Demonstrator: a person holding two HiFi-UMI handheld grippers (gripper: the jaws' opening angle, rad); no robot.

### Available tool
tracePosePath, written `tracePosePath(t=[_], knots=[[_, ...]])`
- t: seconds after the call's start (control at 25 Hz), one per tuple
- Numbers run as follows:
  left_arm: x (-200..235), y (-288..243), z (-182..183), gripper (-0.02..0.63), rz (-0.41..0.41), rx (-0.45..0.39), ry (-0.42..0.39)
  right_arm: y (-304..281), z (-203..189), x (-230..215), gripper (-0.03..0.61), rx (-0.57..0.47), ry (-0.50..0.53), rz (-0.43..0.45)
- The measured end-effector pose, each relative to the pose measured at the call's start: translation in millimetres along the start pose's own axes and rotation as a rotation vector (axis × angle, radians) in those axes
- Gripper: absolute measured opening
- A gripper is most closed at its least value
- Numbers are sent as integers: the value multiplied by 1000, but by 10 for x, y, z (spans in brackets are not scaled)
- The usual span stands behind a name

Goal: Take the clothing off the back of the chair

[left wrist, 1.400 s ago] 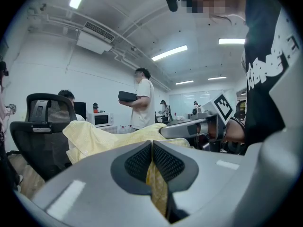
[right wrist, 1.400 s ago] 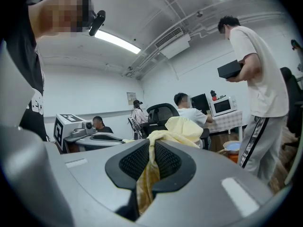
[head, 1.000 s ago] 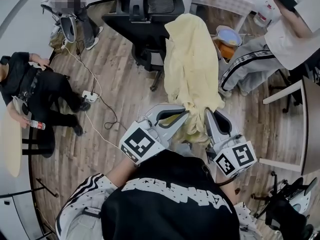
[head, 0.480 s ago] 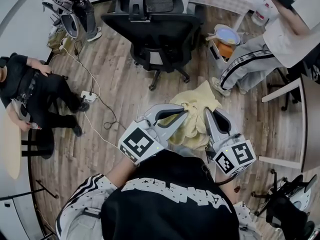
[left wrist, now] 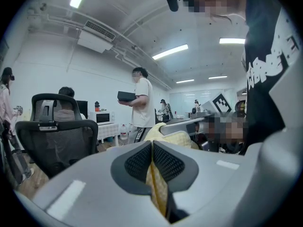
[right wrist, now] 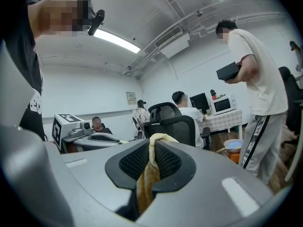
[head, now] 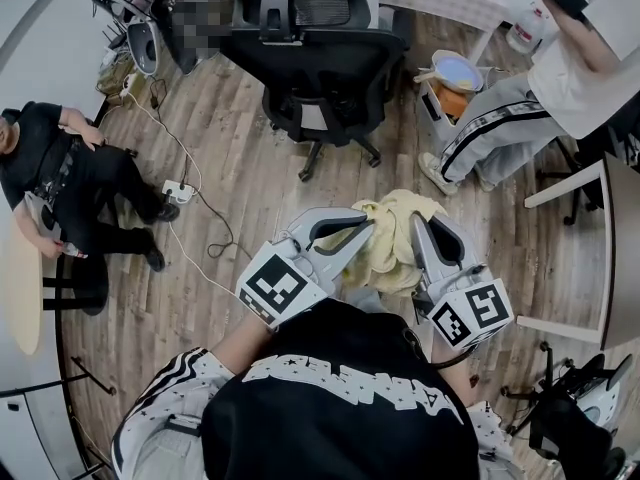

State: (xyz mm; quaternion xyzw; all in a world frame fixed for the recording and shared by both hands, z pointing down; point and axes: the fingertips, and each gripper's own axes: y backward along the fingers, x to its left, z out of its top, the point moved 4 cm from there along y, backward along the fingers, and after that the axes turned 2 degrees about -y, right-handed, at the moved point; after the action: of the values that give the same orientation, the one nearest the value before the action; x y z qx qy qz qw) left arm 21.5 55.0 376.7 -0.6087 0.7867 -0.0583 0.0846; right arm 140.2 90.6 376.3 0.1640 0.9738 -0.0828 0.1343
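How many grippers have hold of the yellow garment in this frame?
2. The left gripper is shut on the yellow garment at its left side, the right gripper at its right side. It hangs bunched between them, off the black chair.

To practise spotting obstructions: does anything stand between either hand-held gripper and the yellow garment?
Nothing visible does. The left hand-held gripper and the right hand-held gripper are each shut directly on the garment, which hangs bunched between them, clear of the chair.

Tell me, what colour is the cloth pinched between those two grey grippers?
Pale yellow. The bunched soft cloth garment shows best in the head view.
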Motion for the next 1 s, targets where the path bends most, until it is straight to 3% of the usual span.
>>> tracePosePath(t=[1.0], knots=[[-10, -2, 73, 9, 26, -16, -24, 14, 57, -15, 46, -8, 30, 17]])
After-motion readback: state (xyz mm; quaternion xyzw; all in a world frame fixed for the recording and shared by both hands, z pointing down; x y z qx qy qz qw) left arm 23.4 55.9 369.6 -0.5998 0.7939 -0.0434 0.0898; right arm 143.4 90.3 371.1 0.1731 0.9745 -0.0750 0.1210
